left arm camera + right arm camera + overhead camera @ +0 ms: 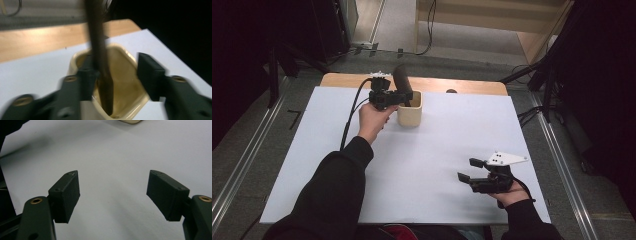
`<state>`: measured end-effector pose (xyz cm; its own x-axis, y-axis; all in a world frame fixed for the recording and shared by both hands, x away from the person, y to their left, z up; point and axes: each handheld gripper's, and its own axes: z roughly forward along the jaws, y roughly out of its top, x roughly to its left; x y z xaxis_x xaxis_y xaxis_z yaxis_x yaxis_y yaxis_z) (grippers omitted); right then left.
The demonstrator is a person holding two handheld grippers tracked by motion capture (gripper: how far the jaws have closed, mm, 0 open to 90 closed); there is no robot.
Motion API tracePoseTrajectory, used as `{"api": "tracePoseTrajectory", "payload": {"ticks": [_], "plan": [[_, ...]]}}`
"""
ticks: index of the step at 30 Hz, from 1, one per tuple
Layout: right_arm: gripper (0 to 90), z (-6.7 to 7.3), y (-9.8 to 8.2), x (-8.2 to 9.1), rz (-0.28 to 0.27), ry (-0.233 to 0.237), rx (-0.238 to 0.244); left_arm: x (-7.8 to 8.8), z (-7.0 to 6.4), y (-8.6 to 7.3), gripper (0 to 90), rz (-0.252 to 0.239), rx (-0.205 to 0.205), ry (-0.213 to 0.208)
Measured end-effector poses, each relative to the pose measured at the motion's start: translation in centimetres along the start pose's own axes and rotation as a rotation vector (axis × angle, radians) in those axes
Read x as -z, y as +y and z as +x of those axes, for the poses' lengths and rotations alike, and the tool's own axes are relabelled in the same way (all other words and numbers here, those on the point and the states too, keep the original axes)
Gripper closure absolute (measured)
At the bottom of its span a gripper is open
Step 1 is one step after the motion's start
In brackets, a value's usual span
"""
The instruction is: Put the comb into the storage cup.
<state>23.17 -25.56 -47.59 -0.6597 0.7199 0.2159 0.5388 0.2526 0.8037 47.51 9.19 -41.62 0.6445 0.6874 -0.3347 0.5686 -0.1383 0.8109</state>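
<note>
- Cup [410, 111], cream and square-mouthed, stands at about 11 o'clock on the white table [412, 165], near the far edge, where a strip of bare wood shows.
- A dark, long tool [402, 83] stands in the cup, leaning toward 11 o'clock with its top well above the rim; in the left gripper view its lower end [106, 100] reaches the cup's floor.
- The left gripper [401, 98] hangs at the cup's mouth with its jaws apart. One pad sits just beside the tool, perhaps touching; the other stands clear of it. Nothing is clamped.
- The right gripper [471, 170] rests at 4 o'clock, well apart from the cup, its jaws wide over bare table and holding nothing.
- The step in hand looks like letting the tool go into the cup. To do it well, widen the jaws evenly so neither pad drags the shaft, then lift straight up and back before swinging aside.
- The lean is the risk: a sideways pull could catch the shaft and tip the light cup, so the tool should settle against the rim first.
</note>
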Motion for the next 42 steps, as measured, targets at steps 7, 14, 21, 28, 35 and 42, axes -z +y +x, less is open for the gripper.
{"api": "tracePoseTrajectory", "payload": {"ticks": [7,14,21,28,35,42], "plan": [[24.8,0.1,0.0,-0.1,0.001,0.000,0.001,1.5,1.1,0.2,36.5,0.027,0.074,-0.022],[24.7,-0.1,0.0,0.0,-0.002,-0.002,0.002,2.6,1.5,-0.4,36.5,0.032,0.085,-0.030],[24.8,0.1,0.0,0.0,-0.002,-0.002,0.000,3.4,1.6,-1.3,36.5,0.049,0.082,-0.041],[24.8,0.1,0.0,-0.1,0.003,-0.003,0.004,3.8,1.7,-2.2,36.5,0.051,0.091,-0.054],[24.8,0.1,0.0,-0.1,0.005,-0.003,0.004,3.9,1.5,-2.9,36.5,0.083,0.088,-0.054],[24.8,0.1,0.0,-0.2,0.007,-0.004,0.004,4.3,1.5,-3.6,36.5,0.089,0.101,-0.078]]}}
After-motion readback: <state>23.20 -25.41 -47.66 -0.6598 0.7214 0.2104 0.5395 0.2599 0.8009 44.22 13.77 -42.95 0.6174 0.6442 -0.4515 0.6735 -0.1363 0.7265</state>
